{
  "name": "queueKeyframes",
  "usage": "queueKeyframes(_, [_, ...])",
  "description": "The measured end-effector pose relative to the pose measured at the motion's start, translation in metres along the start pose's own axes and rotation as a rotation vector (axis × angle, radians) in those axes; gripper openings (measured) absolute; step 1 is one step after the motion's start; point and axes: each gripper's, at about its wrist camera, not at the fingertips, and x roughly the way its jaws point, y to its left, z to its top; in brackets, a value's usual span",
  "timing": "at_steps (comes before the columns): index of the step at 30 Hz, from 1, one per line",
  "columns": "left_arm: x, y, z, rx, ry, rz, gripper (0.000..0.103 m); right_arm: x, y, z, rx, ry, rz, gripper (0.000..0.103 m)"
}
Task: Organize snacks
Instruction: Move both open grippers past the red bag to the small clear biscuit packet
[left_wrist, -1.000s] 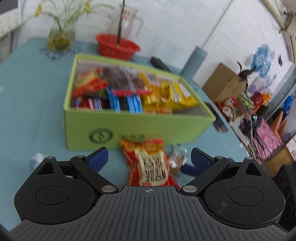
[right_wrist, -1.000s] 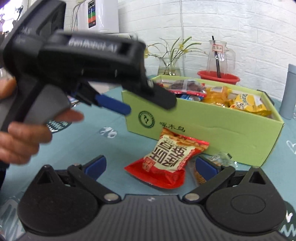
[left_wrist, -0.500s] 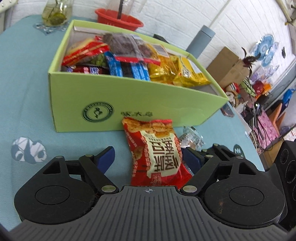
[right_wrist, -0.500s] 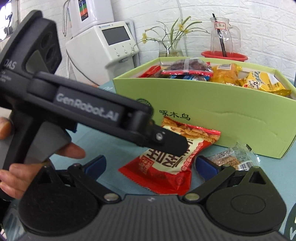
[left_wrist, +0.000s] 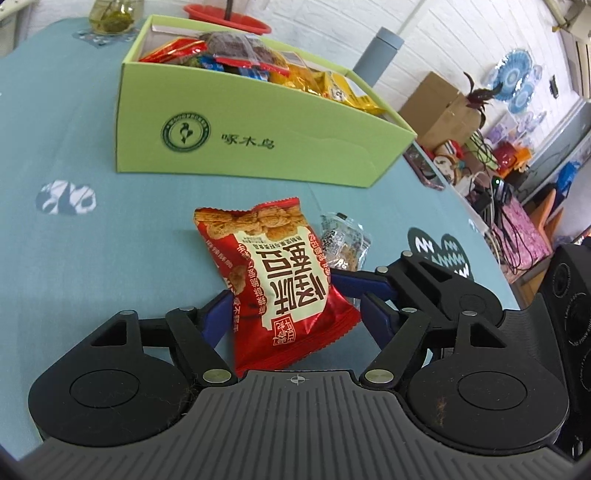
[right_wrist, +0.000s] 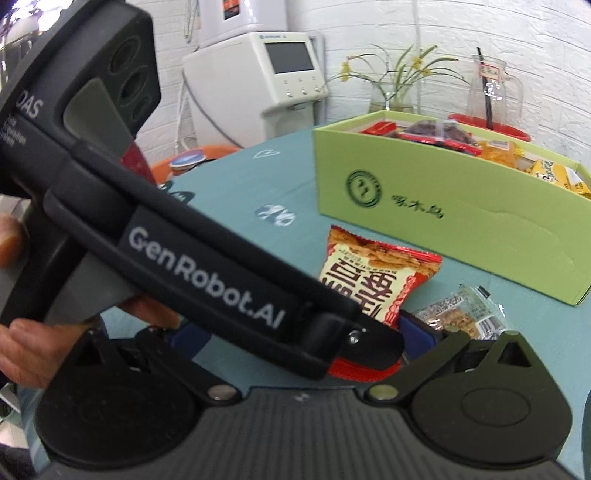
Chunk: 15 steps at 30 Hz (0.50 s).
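A red snack bag (left_wrist: 280, 280) lies on the teal tablecloth in front of the green box (left_wrist: 258, 147) full of snacks. My left gripper (left_wrist: 295, 310) straddles the bag's near end. Its jaws are closing, and both blue pads touch the bag's sides, which bulge and tilt. A small clear packet (left_wrist: 343, 243) lies just right of the bag. In the right wrist view the left gripper (right_wrist: 369, 347) crosses in front, over the red bag (right_wrist: 373, 280). My right gripper (right_wrist: 306, 336) stands open behind it, one blue finger (right_wrist: 417, 332) beside the clear packet (right_wrist: 461, 314). The green box (right_wrist: 461, 229) sits beyond.
Behind the box stand a red basket (left_wrist: 236, 22), a glass vase (left_wrist: 114, 14) and a grey bottle (left_wrist: 380, 51). A white machine (right_wrist: 258, 81) and a glass jug (right_wrist: 491, 92) stand by the wall. The table edge (left_wrist: 480, 229) drops off at the right, with clutter beyond.
The left gripper came forward and down around the red bag and its jaws narrowed onto it; the bag now tilts. The right gripper drew closer to the bag and the clear packet.
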Motion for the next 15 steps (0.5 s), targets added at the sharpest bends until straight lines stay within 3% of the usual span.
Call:
queueKeyframes(4, [-0.008,0.005,-0.005,-0.023,-0.01,0.002,0.062,-0.005,-0.002,-0.007,0.03,0.01,0.017,0.102])
queueKeyframes(9, [-0.027,0.012,0.001,-0.049,-0.062,0.011,0.064,-0.031,-0.018,-0.016,0.12,-0.025,-0.093,0.102])
queueKeyframes(15, [-0.03,-0.015,0.026,0.048,-0.09,-0.021,0.066,-0.067,-0.024,-0.034,0.219,-0.108,-0.158,0.102])
